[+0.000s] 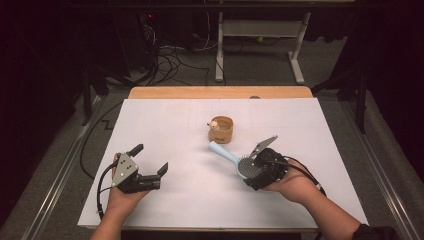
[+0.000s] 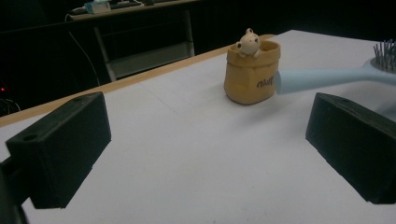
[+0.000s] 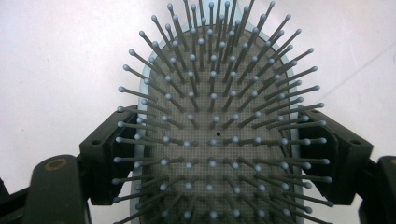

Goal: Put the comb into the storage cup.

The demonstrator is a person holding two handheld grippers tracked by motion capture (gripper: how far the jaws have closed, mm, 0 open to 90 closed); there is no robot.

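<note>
While I look from the high view, my right gripper (image 1: 254, 169) sits in the person's right hand (image 1: 295, 186) at the near right part of the white table sheet (image 1: 170, 125), with the forearm coming in from the bottom right corner and the wrist bent inward. Its two black jaws are clamped on the sides of the oval head of the pale blue plastic hairbrush with grey bristle pad (image 1: 239, 164); in the right gripper view I see the pads pressing both edges of the brush head (image 3: 212, 135), bristles pointing up toward the camera. The brush handle points away from the hand toward the small tan pouch-shaped cup with a cream animal figure on its rim (image 1: 221, 129), and its tip ends near the cup without touching it.

My left gripper (image 1: 150, 162) rests in the left hand (image 1: 122, 197) at the near left part of the sheet, well apart from the brush. Its jaws stand wide apart with nothing between them, as the left gripper view shows.

On the front of the cup (image 2: 252, 72) there is short dark writing, but it is too small and slanted for me to read.

Between both hands the sheet is bare, and also behind the cup up to the wooden far edge of the table (image 1: 220, 92). The right hand is close to the near right edge of the sheet.
</note>
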